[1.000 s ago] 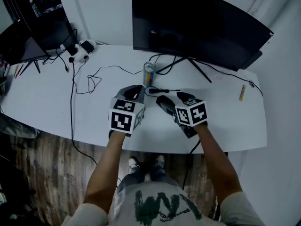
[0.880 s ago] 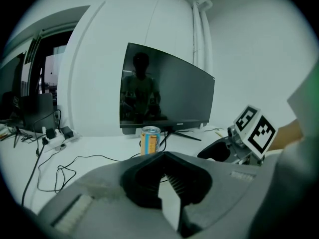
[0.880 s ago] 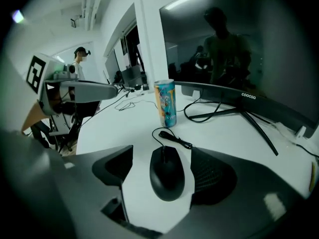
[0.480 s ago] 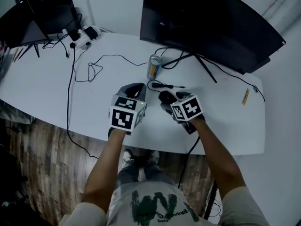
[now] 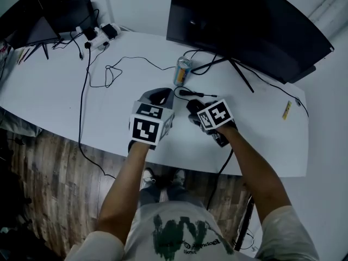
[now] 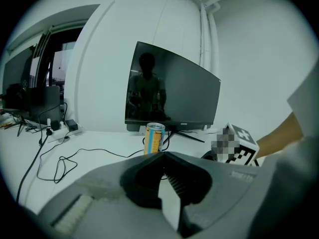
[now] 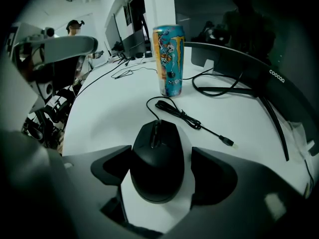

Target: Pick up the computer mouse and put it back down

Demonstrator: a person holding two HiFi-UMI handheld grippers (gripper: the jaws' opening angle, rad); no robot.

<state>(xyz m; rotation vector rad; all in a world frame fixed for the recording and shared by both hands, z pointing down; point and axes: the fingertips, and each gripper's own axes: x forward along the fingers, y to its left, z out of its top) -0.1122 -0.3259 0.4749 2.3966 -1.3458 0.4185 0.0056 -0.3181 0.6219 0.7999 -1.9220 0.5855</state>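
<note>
A black wired computer mouse (image 7: pixel 157 161) lies on the white table (image 5: pixel 54 102), between the jaws of my right gripper (image 7: pixel 160 164). The jaws stand on either side of it, with a sliver of table showing by the right jaw, so the gripper is open. In the head view the mouse (image 5: pixel 193 106) peeks out just ahead of the right gripper (image 5: pixel 198 113). My left gripper (image 5: pixel 159 97) rests on the table beside it, to the left. Its jaws (image 6: pixel 162 156) meet at the tips with nothing between them.
A drink can (image 5: pixel 182 71) stands just beyond both grippers, with a loose black USB cable (image 7: pixel 192 119) lying between it and the mouse. A large curved monitor (image 5: pixel 244 20) on a stand fills the back. A black cord (image 5: pixel 109 83) and power strip (image 5: pixel 100 34) are at far left.
The head view has shifted, so everything sits a little higher and further right in the picture. Both grippers stay side by side at the table's near edge, the right one still at the mouse.
</note>
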